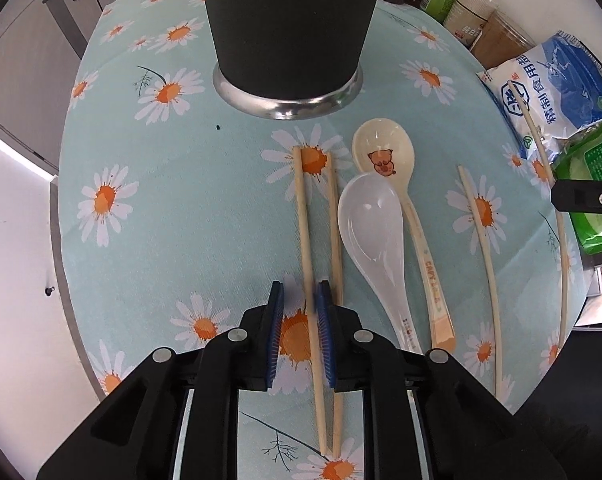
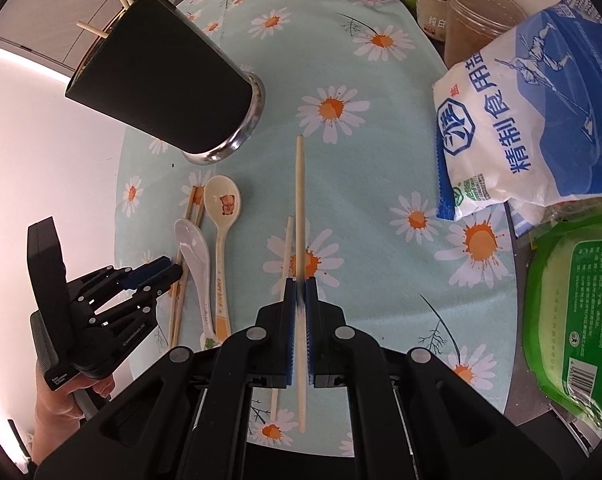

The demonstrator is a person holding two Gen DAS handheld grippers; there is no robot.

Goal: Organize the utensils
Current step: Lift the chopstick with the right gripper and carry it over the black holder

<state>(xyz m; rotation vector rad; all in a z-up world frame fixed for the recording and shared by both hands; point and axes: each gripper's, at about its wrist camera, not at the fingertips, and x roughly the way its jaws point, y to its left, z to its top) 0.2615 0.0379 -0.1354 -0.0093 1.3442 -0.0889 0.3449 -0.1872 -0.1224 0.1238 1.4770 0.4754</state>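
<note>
The right gripper [image 2: 299,280] is clamped on one pale chopstick [image 2: 299,208], which runs straight forward between its blue pads and sticks out behind them too; its partner chopstick [image 2: 285,256] lies on the cloth just left of those pads. The left gripper [image 1: 300,304] has its jaws apart, straddling one stick of the second chopstick pair [image 1: 319,264], with the other stick just outside its right pad. To do this step well, I judge the left pads should close squarely on the stick near its middle so it does not pivot, while the right lifts its stick level before tipping it into the dark holder cup [image 2: 161,80], ahead and to its left, where stick ends already poke out. The sticks are slim, smooth and round, likely to roll. Right of the left gripper lie a translucent white spoon [image 1: 371,232] and a glossy cream spoon [image 1: 385,152] with a bear print. The cup is matte with a shiny steel base, on a daisy-print tablecloth [image 2: 361,152].
</note>
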